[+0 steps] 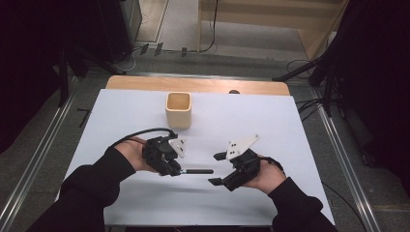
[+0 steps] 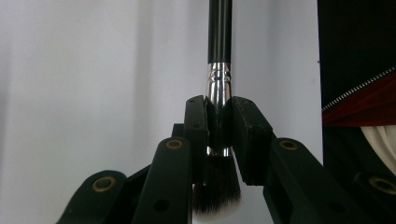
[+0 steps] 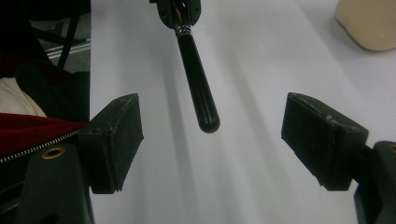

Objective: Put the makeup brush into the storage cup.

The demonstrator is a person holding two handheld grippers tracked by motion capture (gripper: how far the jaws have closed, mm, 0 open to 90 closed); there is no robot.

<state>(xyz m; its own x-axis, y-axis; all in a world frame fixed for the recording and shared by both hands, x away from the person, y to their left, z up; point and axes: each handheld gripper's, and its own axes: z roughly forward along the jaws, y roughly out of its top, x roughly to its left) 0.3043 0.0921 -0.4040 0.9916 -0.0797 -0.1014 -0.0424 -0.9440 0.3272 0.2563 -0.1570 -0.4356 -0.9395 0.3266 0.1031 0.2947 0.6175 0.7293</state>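
- Nearest, at the lower edge of the high view: two dark sleeves, each hand carrying a tool above the white desk (image 1: 121, 108).
- Left tool (image 1: 175, 170) clenched on a makeup brush (image 1: 196, 171), pads clamped on its silver ferrule just above the dark bristles, as seen in the left gripper view (image 2: 218, 116).
- Black handle of the brush held roughly level, pointing toward the right tool (image 1: 218, 169) and ending just short of it; lifted off the desk, with a faint shadow below.
- Right tool released, jaws spread wide and holding nothing; in the right gripper view (image 3: 212, 140) the rounded end of the brush handle (image 3: 198, 88) hanging ahead of the gap between the two pads, not touched by either.
- Grey three-cornered plates on top of both tools, a black cable looping away from the left one.
- Farther back, near mid-desk: a cream square cup (image 1: 178, 110), upright, open mouth up, well apart from both tools.
- Beyond it, the wooden far edge of the desk.
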